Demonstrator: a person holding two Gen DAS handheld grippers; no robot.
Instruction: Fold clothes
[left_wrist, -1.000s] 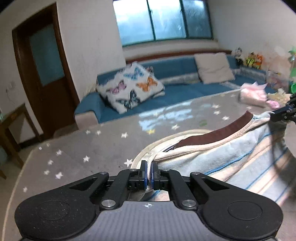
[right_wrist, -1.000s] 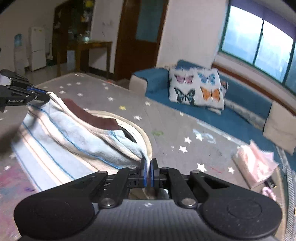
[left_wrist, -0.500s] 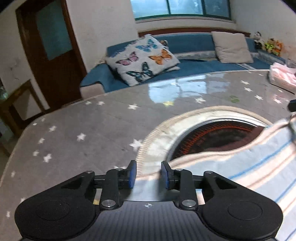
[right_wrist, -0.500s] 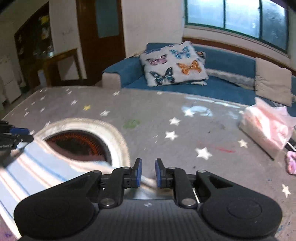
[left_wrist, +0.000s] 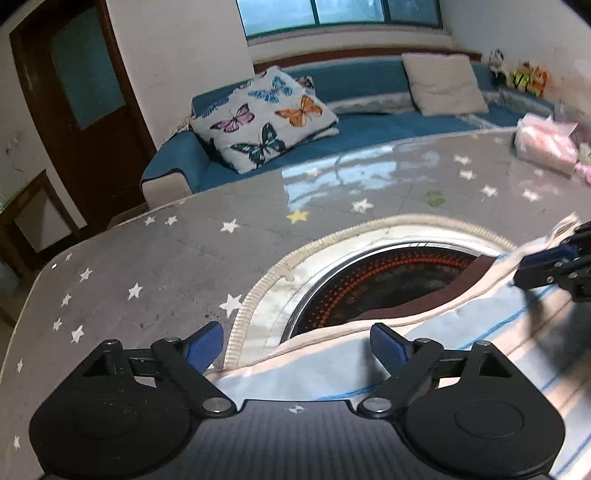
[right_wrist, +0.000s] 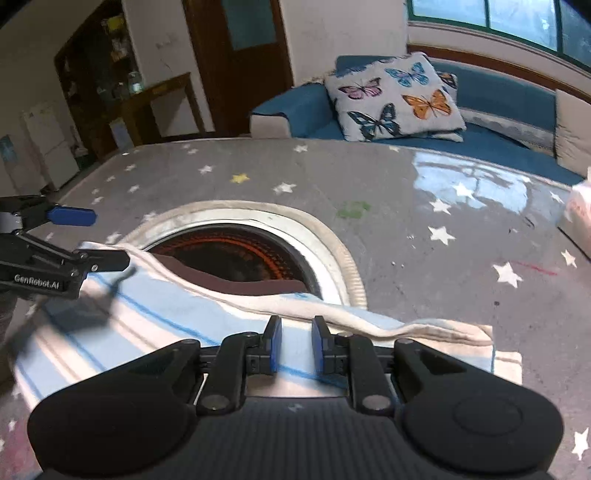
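A light-blue and cream striped garment (left_wrist: 461, 332) (right_wrist: 147, 317) with a brown inner collar lies flat on the grey star-print tabletop (left_wrist: 166, 266) (right_wrist: 424, 266). Its upper edge covers part of a round heater opening (left_wrist: 388, 280) (right_wrist: 229, 254). My left gripper (left_wrist: 295, 343) (right_wrist: 92, 238) hovers over the garment's left corner. Its jaws are opening wide and the pads are off the cloth. My right gripper (right_wrist: 297, 332) (left_wrist: 554, 266) is over the right corner. Its jaws are opening a little, and the cloth lies loose beneath the gap.
A pink tissue pack (left_wrist: 543, 147) (right_wrist: 578, 214) sits at the table's far right. Beyond the table stands a blue sofa (left_wrist: 369, 122) with a butterfly pillow (left_wrist: 266, 114) (right_wrist: 395, 96). A brown door (left_wrist: 81, 92) and a wooden side table (right_wrist: 159, 99) are off to the left.
Both grippers were shut on the lifted garment's collar corners. They came down, their jaws parted, and the garment now rests spread on the table.
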